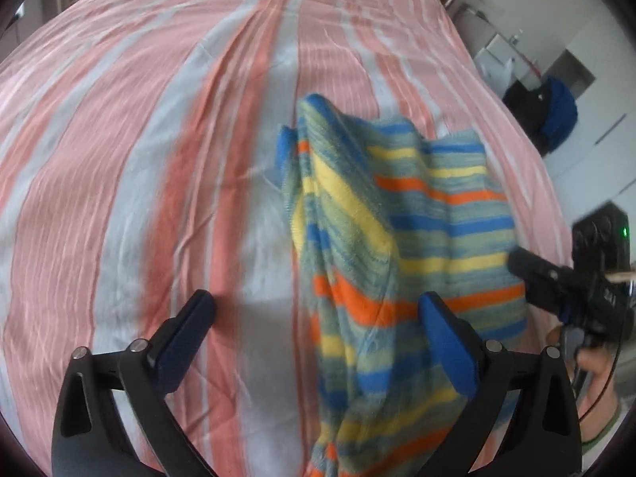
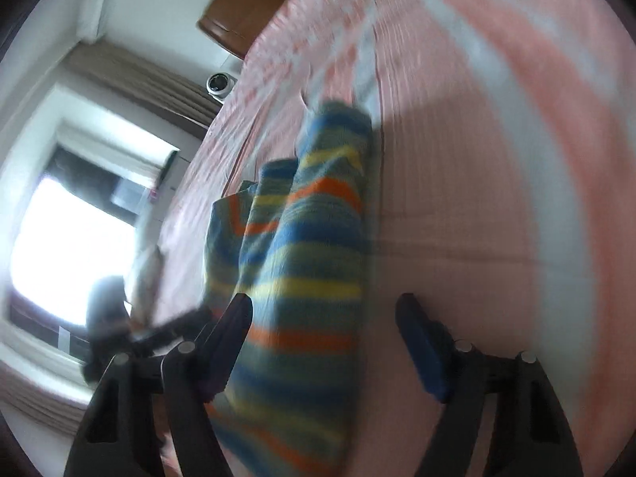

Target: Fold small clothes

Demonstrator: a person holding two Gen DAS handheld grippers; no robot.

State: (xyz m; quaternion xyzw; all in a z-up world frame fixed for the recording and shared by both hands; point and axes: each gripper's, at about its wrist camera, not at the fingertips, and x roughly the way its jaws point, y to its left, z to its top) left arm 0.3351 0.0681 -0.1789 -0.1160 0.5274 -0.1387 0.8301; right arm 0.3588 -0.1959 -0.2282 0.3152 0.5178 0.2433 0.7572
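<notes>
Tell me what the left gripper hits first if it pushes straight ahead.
Probably the striped knit garment, already bunched against the left gripper's right finger; left of centre, only the striped bedsheet. Depth is unclear.

One striped garment (crumpled), two tools.

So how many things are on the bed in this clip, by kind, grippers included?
Striped knit garment: 1
Bedsheet, pink and white stripes: 1
Grippers: 2, the left gripper and the right gripper, both with jaws apart
Total: 4
</notes>
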